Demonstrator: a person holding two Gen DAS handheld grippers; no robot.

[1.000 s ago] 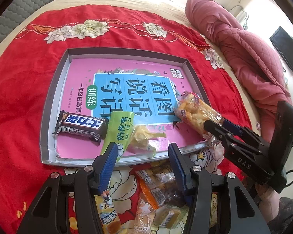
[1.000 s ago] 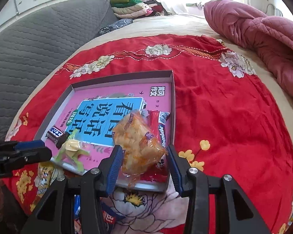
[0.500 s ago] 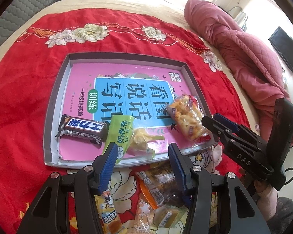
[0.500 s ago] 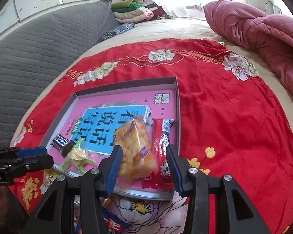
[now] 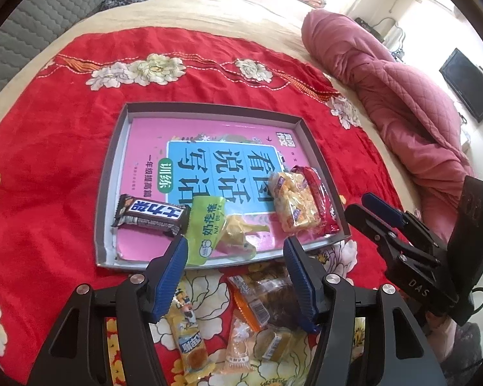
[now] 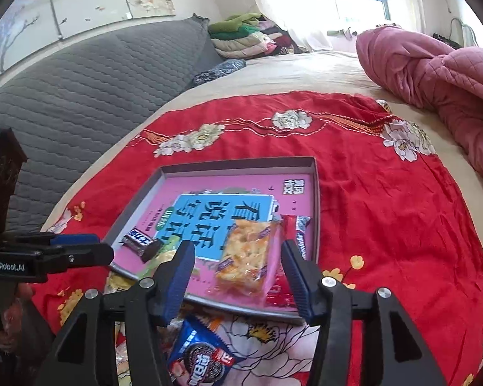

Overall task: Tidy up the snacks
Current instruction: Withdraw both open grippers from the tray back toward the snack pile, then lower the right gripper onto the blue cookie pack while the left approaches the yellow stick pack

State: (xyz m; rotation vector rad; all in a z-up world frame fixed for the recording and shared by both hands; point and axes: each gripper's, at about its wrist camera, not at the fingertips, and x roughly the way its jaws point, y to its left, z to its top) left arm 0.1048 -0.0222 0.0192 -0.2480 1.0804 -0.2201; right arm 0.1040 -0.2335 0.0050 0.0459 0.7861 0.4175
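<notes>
Since a second ago the right gripper (image 6: 238, 267) has let go of the yellow cracker pack (image 6: 246, 259) and drawn back toward the lower edge of the frame; the pack now lies flat in the grey tray (image 5: 111, 173), at the tray's lower right in the left wrist view, overlapping the red wrapper (image 5: 318, 199) beside it. Both sets of jaws stand wide apart and hold nothing.

Four snacks are in the tray: the dark chocolate bar (image 5: 151, 215), the green packet (image 5: 209, 225), the cracker pack and the red wrapper. Loose ones wait on the red cloth (image 5: 48, 160) below the tray's near rim. In the left wrist view, the orange-edged cake pack (image 5: 267, 299) sits at lower centre, partly hidden behind the left gripper (image 5: 235, 276)'s right finger, its long axis running up and down the frame. The yellow stick pack (image 5: 190, 337) lies just left of it. The blue cookie pack (image 6: 203, 357) shows low in the right wrist view, directly beneath the right gripper's open fingers.

My judgement: the next pick is one of these loose packs. The left gripper hangs nearer the cake pack, the right nearer the cookie pack.
</notes>
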